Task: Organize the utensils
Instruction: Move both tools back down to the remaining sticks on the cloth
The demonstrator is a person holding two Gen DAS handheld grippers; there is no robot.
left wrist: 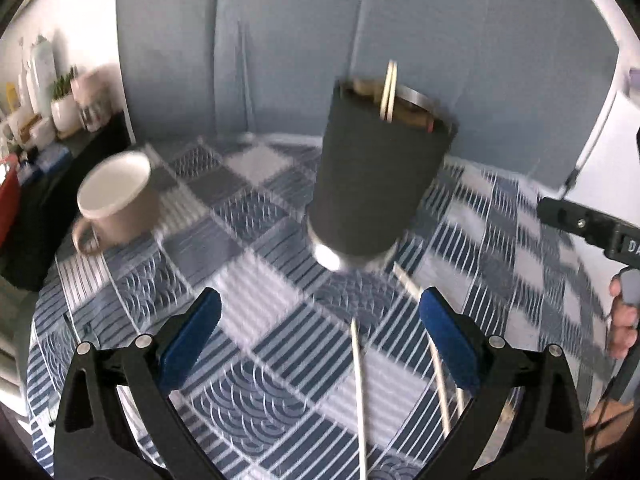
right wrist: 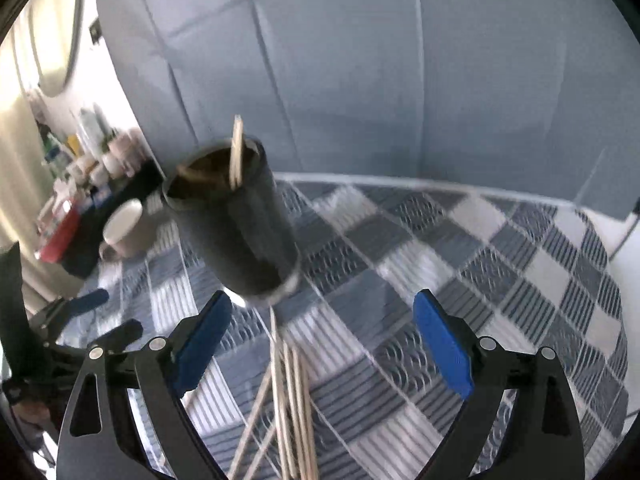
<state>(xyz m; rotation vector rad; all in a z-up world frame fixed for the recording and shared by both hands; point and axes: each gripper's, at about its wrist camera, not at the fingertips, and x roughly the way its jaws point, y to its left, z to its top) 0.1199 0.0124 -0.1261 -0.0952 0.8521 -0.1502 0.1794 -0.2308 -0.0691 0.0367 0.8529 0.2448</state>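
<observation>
Checked cloth [left wrist: 248, 248] below; chopsticks [right wrist: 294, 408] lying loose at lower centre, more in tumbler [right wrist: 236, 224]. Both grippers [left wrist: 320, 332] [right wrist: 322, 332] gaping, empty. Judging sticks light, stiff, slippery (pinching mid-length).

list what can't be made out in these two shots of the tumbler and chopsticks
- Loose chopsticks: right wrist view, near ends cut off by the bottom edge; count unclear.
- Dark tumbler: left wrist view, motion blur hides its contents besides two chopsticks.
- Shelf clutter: blurred, too small.
- Right tool: cut off at the frame edge.
</observation>
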